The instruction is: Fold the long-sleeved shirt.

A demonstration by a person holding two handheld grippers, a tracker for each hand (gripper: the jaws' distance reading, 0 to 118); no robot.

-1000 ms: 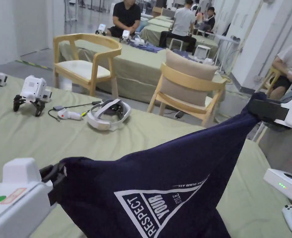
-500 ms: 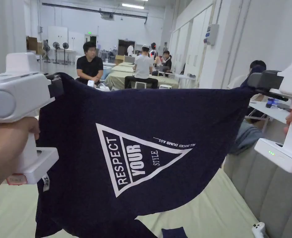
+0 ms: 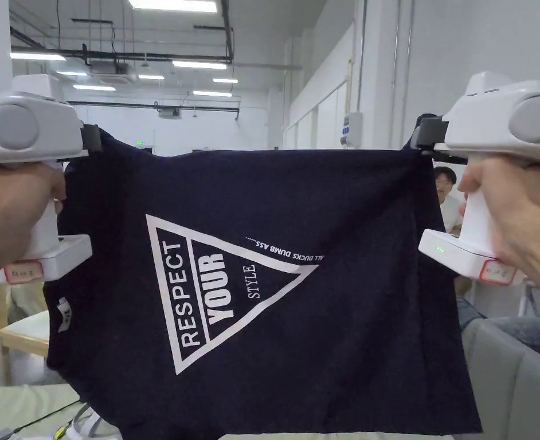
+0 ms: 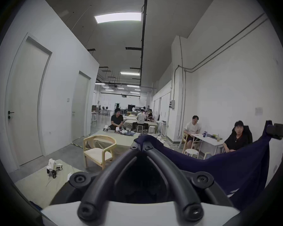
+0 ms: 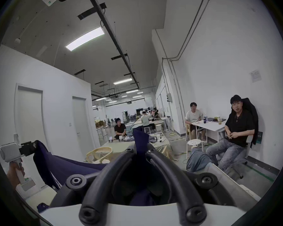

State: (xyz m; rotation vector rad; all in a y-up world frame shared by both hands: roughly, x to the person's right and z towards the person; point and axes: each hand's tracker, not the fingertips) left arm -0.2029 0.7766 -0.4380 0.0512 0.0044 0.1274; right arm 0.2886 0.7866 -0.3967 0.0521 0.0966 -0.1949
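Hanging taut between two raised tools, the navy shirt (image 3: pixel 274 286) is spread like a banner in front of the person, its white triangle print facing the head view. The left gripper (image 3: pixel 91 139) has its jaws closed on one top corner of the cloth, and the right gripper (image 3: pixel 425 136) is clamped on the other; each gripper view shows fabric bunched between the closed tips. Half a second ago the right end rode higher and the cloth sagged in a slant; a second ago it trailed low over the green-covered table (image 3: pixel 11 401). Now the top edge runs level and the body hangs flat, which suggests the shake-out is done and the garment is ready to be laid down for the first fold. No fold looks made yet.

The sleeves cannot be made out; they may hang behind the panel or below the lower edge of the head view. The spread cloth hides most of the table, leaving its near left corner, where a white headset (image 3: pixel 88 427) peeks out. The left hand (image 3: pixel 8 220) and right hand (image 3: pixel 512 206) grip the handles.
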